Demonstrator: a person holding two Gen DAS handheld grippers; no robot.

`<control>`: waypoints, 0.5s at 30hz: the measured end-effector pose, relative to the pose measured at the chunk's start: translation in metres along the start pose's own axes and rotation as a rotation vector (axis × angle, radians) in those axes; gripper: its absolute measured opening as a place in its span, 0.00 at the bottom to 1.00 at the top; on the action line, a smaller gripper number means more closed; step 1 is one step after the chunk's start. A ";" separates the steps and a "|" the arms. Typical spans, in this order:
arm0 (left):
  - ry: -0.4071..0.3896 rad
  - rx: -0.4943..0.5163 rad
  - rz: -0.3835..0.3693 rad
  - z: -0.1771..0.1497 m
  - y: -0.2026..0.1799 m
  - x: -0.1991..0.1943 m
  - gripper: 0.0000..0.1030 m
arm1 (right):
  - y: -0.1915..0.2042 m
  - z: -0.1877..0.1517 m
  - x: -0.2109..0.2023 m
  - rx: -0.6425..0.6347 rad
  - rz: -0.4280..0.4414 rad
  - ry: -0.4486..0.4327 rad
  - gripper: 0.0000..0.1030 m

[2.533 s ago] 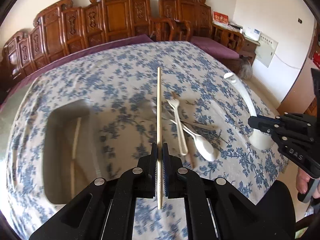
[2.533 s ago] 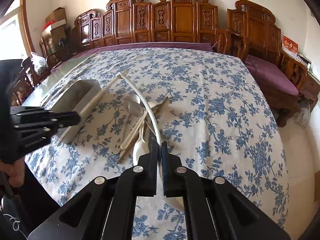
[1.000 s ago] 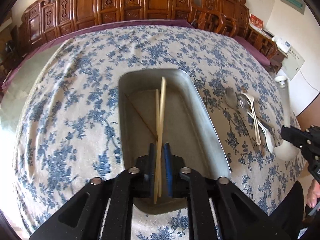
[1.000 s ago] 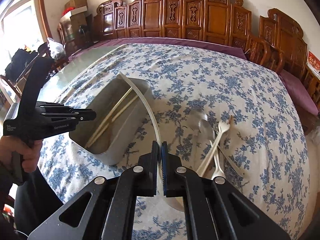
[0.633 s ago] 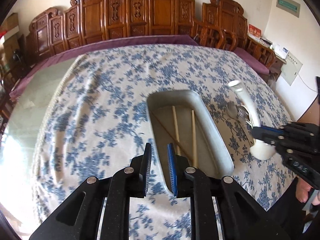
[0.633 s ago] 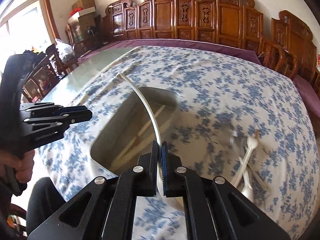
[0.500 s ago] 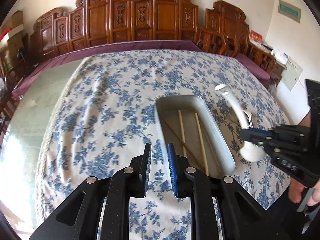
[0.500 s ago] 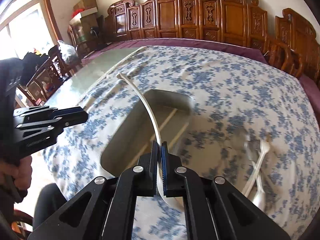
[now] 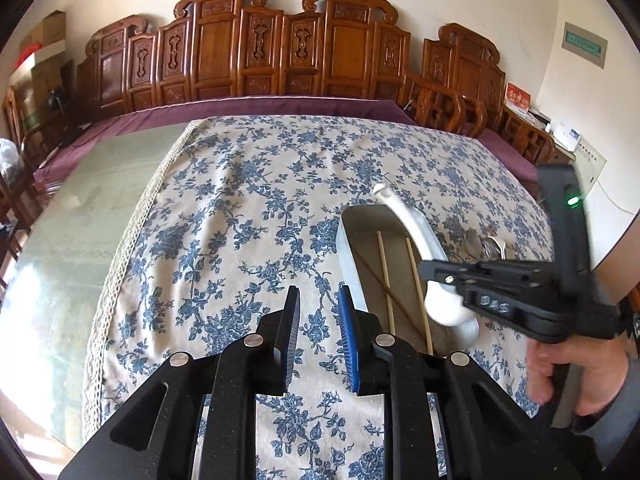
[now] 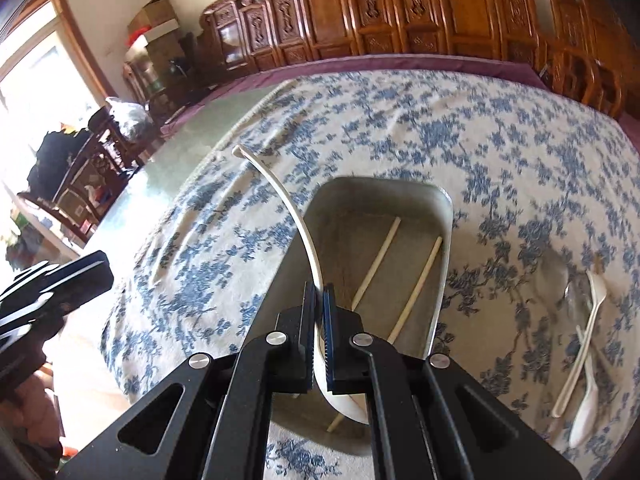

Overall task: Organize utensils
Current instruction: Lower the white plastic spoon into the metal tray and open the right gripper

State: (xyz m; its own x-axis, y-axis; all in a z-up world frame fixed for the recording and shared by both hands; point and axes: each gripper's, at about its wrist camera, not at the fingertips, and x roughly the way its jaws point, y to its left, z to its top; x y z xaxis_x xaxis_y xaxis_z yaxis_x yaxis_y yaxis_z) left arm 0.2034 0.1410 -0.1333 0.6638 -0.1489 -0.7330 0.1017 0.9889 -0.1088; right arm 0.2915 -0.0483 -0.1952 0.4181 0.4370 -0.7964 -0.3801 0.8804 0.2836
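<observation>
A long white ladle (image 10: pixel 282 196) is pinched at its handle by my right gripper (image 10: pixel 319 292), which is shut on it. It hangs over the near end of the metal tray (image 10: pixel 445 240). Two pale chopsticks (image 10: pixel 376 264) lie inside the tray. In the left wrist view the ladle (image 9: pixel 404 216) curves above the tray (image 9: pixel 345 236), with the right gripper (image 9: pixel 426 271) clamped on it. My left gripper (image 9: pixel 318 320) hovers over the cloth just left of the tray. Its jaws are opening and nothing is between them.
To the right of the tray, a white fork (image 10: pixel 590 316), a white spoon (image 10: pixel 584 412) and a metal spoon (image 10: pixel 572 292) lie in a pile on the blue-flowered tablecloth (image 9: pixel 240 208). Bare green tabletop (image 9: pixel 72 216) shows at the left. Carved wooden chairs (image 9: pixel 280 52) line the far side.
The left gripper has let its chopstick drop into the tray, opened, and pulled back up and to the left. The right gripper has carried the ladle from the pile over the tray.
</observation>
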 end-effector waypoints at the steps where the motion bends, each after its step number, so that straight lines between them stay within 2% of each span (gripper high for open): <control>1: 0.000 -0.001 -0.002 0.001 0.001 0.000 0.19 | -0.001 -0.001 0.005 0.005 -0.012 0.006 0.05; 9: -0.008 -0.006 -0.005 0.000 0.003 -0.003 0.19 | -0.018 0.001 0.022 0.014 -0.071 0.026 0.06; 15: -0.007 0.008 0.000 0.000 -0.004 -0.002 0.20 | -0.020 0.001 0.019 -0.048 -0.093 0.009 0.09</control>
State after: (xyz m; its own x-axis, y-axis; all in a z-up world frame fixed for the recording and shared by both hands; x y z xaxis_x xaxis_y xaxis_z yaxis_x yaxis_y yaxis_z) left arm 0.2014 0.1376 -0.1316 0.6690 -0.1490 -0.7282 0.1079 0.9888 -0.1032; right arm 0.3077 -0.0573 -0.2150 0.4462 0.3524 -0.8226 -0.3794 0.9070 0.1828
